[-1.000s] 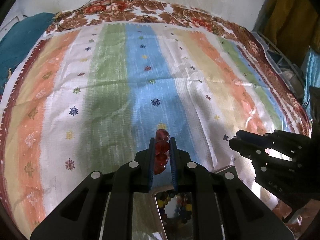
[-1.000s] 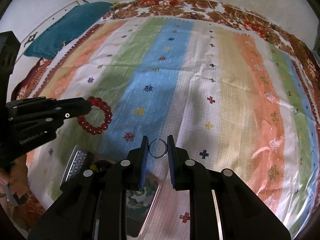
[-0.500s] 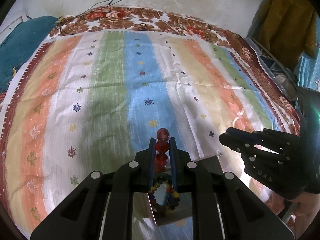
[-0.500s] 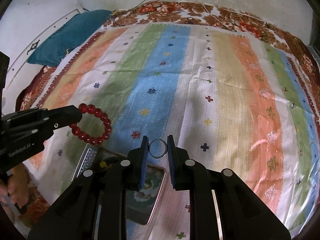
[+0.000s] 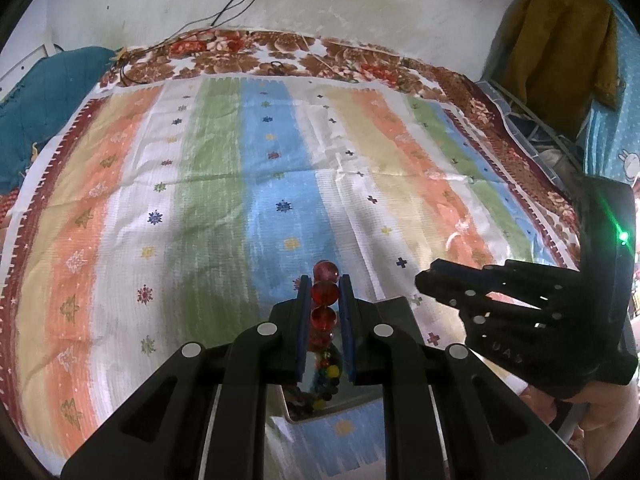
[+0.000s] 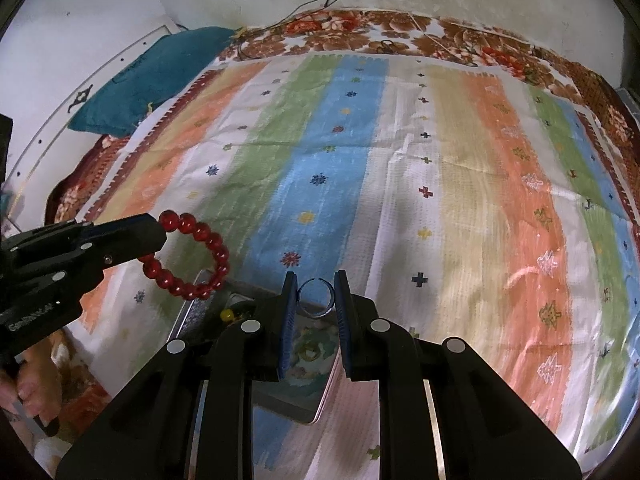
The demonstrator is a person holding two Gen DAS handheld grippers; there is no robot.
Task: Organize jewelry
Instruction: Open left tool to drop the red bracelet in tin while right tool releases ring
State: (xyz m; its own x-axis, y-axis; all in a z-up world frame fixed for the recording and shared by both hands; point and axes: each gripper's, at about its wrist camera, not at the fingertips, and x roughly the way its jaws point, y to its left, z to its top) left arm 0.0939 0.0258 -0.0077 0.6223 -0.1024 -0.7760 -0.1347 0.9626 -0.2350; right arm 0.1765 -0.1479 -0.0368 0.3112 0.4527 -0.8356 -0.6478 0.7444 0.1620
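Observation:
My left gripper (image 5: 324, 286) is shut on a red bead bracelet (image 5: 325, 294), which hangs as a loop in the right wrist view (image 6: 200, 256) above the box. My right gripper (image 6: 316, 282) is shut on a thin silver ring (image 6: 315, 298). Both are held over an open metal jewelry box (image 6: 320, 396) on the striped cloth. A multicoloured bead bracelet (image 5: 326, 380) lies in the box below the left fingers. The right gripper shows at the right of the left wrist view (image 5: 424, 280).
A striped cloth (image 5: 280, 184) covers a floral-edged bed. A teal cushion (image 6: 152, 80) lies at the far left, cables (image 5: 240, 0) run down the back wall, and hanging clothes (image 5: 560, 40) and a rack stand at the right.
Both grippers have pulled back and risen a little, so the box now sits lower in both views. The red bracelet and the ring stay gripped.

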